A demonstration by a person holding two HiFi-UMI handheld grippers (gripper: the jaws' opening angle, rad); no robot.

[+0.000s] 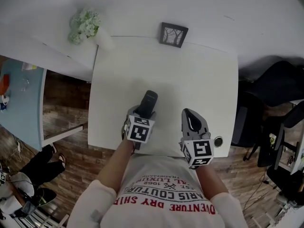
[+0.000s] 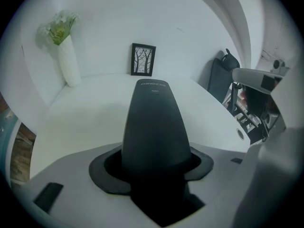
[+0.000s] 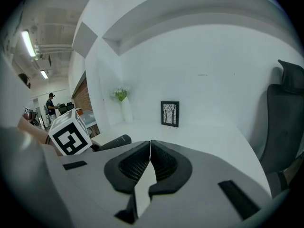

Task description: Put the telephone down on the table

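Head view, lower centre: the left gripper [image 1: 139,115] pinches the black telephone [image 1: 149,101] by its near end, and the far end points out over the white table [image 1: 199,80]. Contact with the tabletop cannot be confirmed. The right gripper [image 1: 192,122], lower right, has its jaws pressed together and holds nothing. Apparently outstanding — lowering the telephone, then release.

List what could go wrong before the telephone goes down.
The left gripper clamps the telephone only at its near end, so the long free end may tip or slip if released above the table. It hangs toward the table's front edge; set down too near, it could slide off. The shut right gripper close by might knock it.
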